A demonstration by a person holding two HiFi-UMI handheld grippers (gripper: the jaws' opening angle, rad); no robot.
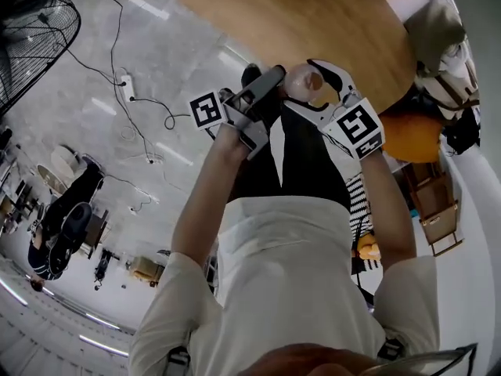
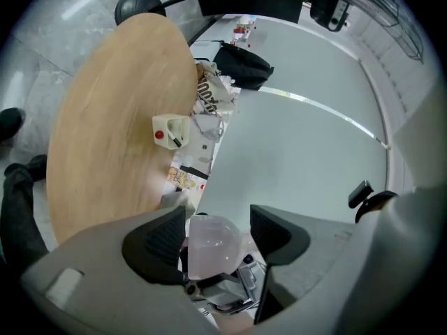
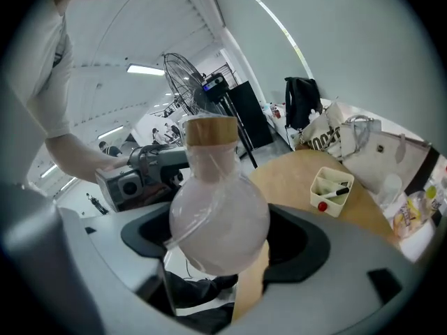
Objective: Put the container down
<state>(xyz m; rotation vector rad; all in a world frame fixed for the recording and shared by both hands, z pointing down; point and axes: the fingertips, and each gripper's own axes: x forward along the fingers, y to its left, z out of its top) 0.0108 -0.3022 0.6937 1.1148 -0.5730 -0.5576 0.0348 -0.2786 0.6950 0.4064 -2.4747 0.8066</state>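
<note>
Right gripper [image 3: 220, 239] is clasping the round container [image 3: 218, 211] by its bulb, at the wooden table's [image 1: 313, 22] 6 o'clock edge. Left gripper [image 2: 218, 223] is standing released, jaws apart, at the container's 9 o'clock.

White short-sleeved shirt [image 1: 274, 288] from 6 o'clock up to centre of head view. Black trousers [image 1: 313, 163] above it, black shoe [image 1: 250, 74] toward 12. Left gripper [image 2: 218, 222]: light grey shell, black ribbed pads [image 2: 162, 237], black-on-white marker cube [image 1: 207, 110] at 10. Right gripper [image 3: 216, 232]: same grey shell, black pads [image 3: 150, 232], marker cube [image 1: 360, 128] at 2.
</note>
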